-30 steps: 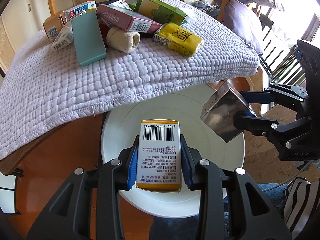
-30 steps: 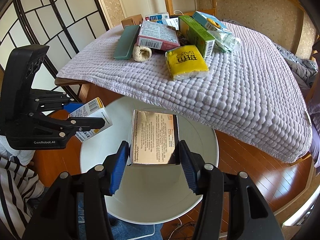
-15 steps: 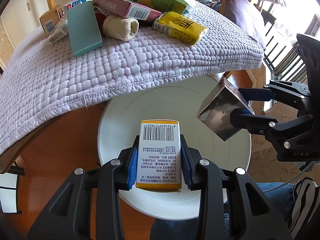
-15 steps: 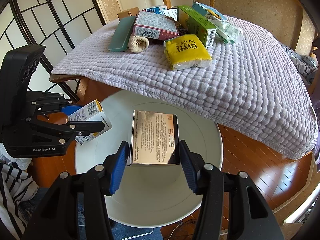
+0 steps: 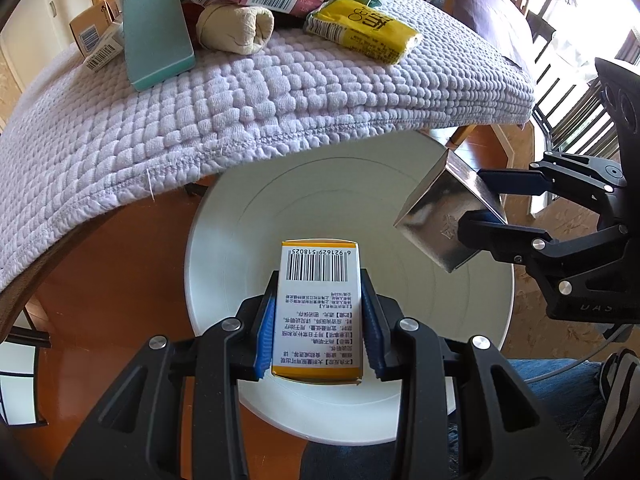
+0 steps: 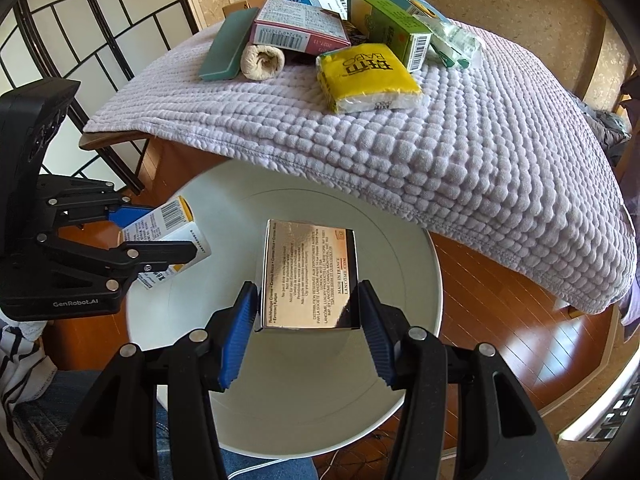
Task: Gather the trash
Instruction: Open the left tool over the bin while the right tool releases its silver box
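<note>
My left gripper [image 5: 319, 316] is shut on a yellow and white medicine box [image 5: 319, 312] with a barcode, held over the white round bin [image 5: 248, 240]. My right gripper [image 6: 308, 320] is shut on a shiny gold box [image 6: 308, 280], also over the bin [image 6: 400, 360]. In the left wrist view the right gripper [image 5: 486, 208] holds the gold box [image 5: 444, 224] at the right. In the right wrist view the left gripper [image 6: 156, 232] holds the medicine box [image 6: 168, 236] at the left.
The table under a lilac quilted cloth [image 6: 440, 140] carries more trash: a yellow tissue pack [image 6: 366, 76], a green box [image 6: 390, 26], a pink box [image 6: 298, 26], a teal flat box [image 6: 226, 46], a beige roll [image 6: 262, 62]. The floor is wooden [image 6: 500, 320].
Both grippers have lowered and moved slightly forward over the bin with their boxes held. The table edge looks higher and closer in both views.
</note>
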Demonstrator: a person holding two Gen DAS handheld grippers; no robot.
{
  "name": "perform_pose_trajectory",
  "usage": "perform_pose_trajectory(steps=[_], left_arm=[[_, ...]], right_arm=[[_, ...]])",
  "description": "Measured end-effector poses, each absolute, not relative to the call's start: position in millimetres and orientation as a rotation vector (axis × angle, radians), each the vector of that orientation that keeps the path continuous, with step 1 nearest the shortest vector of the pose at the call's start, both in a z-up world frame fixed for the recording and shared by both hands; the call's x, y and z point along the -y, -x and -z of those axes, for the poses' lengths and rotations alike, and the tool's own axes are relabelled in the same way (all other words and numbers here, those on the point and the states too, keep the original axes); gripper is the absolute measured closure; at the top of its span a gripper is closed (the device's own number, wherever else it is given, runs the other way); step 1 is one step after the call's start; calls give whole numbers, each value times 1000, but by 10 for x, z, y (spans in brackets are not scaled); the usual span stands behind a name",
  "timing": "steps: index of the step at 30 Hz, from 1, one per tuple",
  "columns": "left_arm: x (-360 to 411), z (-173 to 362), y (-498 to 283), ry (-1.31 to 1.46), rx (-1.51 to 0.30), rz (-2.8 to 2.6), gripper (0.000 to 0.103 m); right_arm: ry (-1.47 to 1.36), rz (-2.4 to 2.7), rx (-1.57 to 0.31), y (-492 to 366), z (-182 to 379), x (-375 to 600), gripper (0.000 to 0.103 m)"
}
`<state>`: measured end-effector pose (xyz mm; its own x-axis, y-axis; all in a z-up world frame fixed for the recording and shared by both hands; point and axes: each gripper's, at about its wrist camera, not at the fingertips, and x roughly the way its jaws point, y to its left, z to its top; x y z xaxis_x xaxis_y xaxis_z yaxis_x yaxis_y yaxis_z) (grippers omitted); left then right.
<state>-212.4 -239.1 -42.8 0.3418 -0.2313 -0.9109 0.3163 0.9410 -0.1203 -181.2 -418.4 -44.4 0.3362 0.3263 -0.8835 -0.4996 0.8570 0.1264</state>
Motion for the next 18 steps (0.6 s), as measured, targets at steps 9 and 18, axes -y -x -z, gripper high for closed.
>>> perform_pose_trajectory(steps=[9,18], left_arm=[[2473,523,2101,-88,-1182,352,64],[2529,645,2082,-93,-1194,343,64]], right_arm=[[238,-519,-1114,1823,578,4037,52],[250,-525,-1114,1827,643,4014,52]])
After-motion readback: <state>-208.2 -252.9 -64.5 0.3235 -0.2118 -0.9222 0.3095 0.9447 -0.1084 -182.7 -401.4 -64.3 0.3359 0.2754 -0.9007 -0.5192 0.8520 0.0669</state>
